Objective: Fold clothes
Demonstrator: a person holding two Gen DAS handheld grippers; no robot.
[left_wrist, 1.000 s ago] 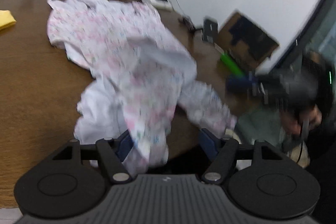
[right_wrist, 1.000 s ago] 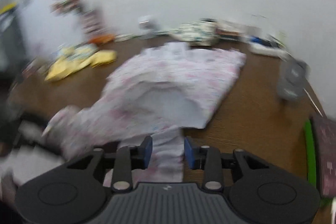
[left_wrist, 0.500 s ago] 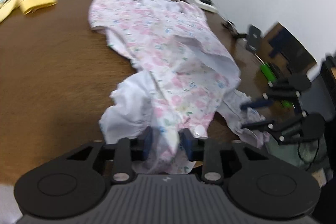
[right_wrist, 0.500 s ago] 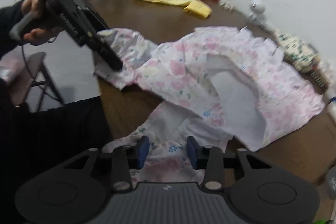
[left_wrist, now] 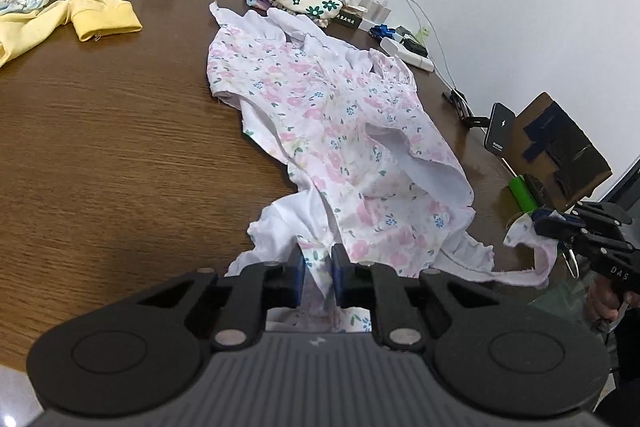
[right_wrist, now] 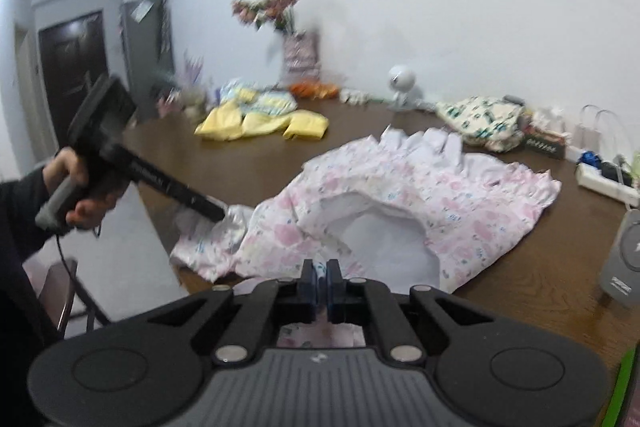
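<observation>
We have the floral garment (left_wrist: 332, 131) lying crumpled on the brown table (left_wrist: 100, 147), its far hem toward twelve o'clock and its near end bunched at the table's edge at six. Our left gripper (left_wrist: 318, 277) has its jaws closing on a fold of that near end, cloth plainly between the blue pads and only a narrow gap left. Our right gripper (right_wrist: 321, 281) is pinched nearly shut on another bit of the same garment; in the left wrist view it sits off at three o'clock with a strip of fabric trailing from it past the table edge. To our mind the step in hand is getting two firm corner holds before spreading the piece flat. To do it well, we should let the left jaws finish closing before pulling, then draw the two hands apart evenly so the cloth tautens without slipping. We should lift just enough to free the folded-under white lining and lay it down toward twelve o'clock, clear of the yellow clothes (left_wrist: 100, 17) at ten and the cables (left_wrist: 416, 23) at one.
</observation>
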